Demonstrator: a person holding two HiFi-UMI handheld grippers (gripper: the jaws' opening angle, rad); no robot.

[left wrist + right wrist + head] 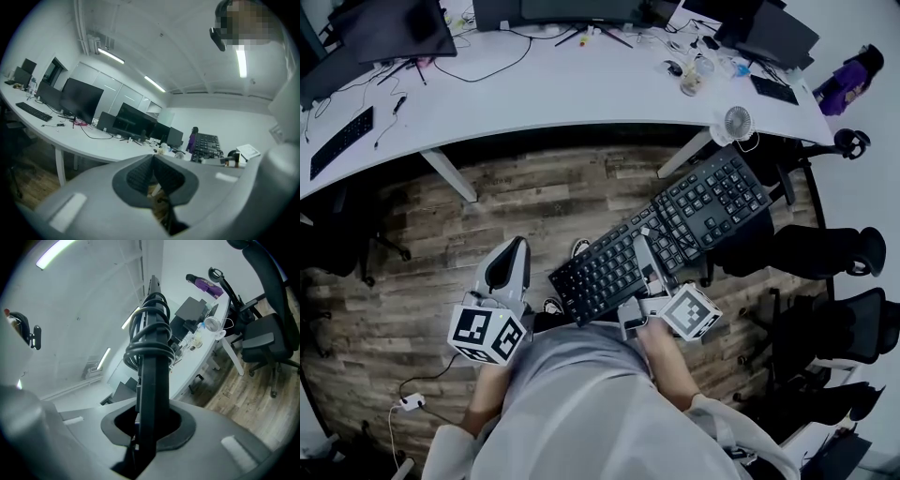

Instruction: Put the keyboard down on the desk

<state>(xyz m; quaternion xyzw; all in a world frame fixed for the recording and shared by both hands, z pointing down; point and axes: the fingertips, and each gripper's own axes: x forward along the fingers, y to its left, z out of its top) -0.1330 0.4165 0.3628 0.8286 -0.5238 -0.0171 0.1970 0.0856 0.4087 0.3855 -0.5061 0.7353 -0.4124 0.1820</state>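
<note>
A black full-size keyboard (675,230) hangs slanted over the wooden floor, short of the curved white desk (562,89). My right gripper (645,246) is shut on its near long edge. In the right gripper view the keyboard (149,380) runs edge-on between the jaws, with its coiled cable (150,343) wrapped round it. My left gripper (517,248) hovers left of the keyboard, apart from it, shut with nothing in it. In the left gripper view its pads (165,174) meet, and the keyboard (206,146) shows beyond at the right.
Monitors (394,28), a second keyboard (339,141), cables and small clutter lie on the desk. A small white fan (737,122) stands at its right end. Black office chairs (825,253) crowd the right side. Desk legs (450,173) stand ahead; a white adapter (411,401) lies on the floor.
</note>
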